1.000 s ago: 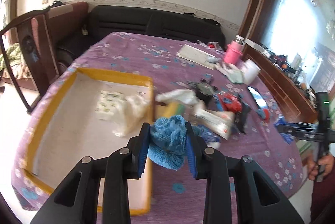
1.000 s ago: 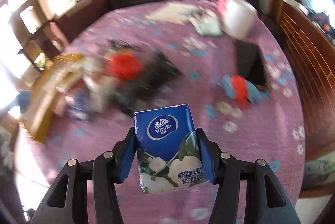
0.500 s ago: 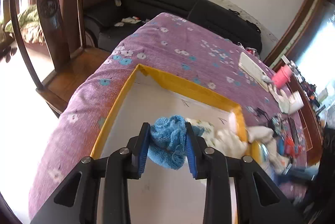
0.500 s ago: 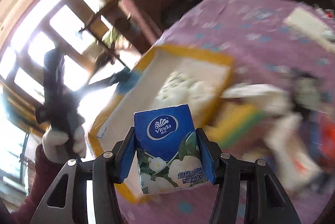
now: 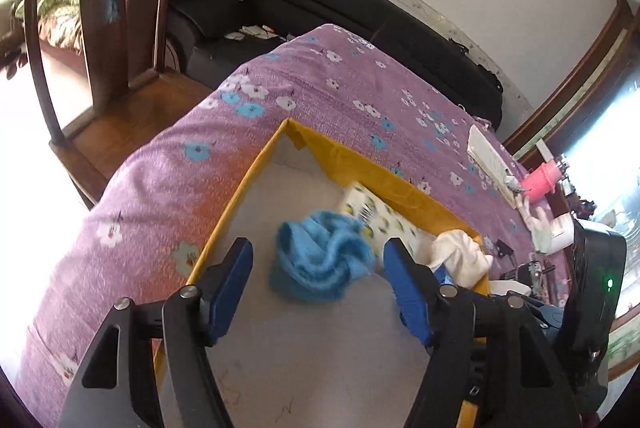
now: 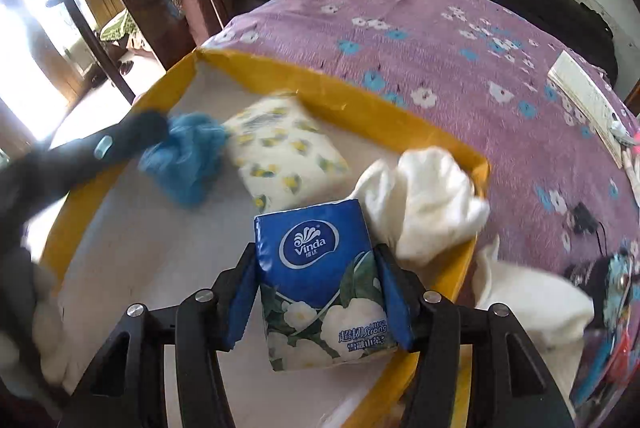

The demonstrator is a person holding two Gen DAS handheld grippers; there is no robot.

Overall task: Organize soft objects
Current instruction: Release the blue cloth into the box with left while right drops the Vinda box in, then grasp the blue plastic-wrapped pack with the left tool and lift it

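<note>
Here the left gripper (image 5: pixel 318 268) is spread wide over the yellow box (image 5: pixel 360 164), the blue cloth (image 5: pixel 320 260) unheld between its pads; the blue tissue pack (image 6: pixel 324 284) is clamped by the right gripper (image 6: pixel 320 304).

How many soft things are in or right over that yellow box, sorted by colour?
Blue: 2, the knitted cloth and the Vinda tissue pack in the right gripper.
White with yellow print: 1, a tissue pack.
Cream: 1, a cloth on the box edge.
Total: 4.
</note>
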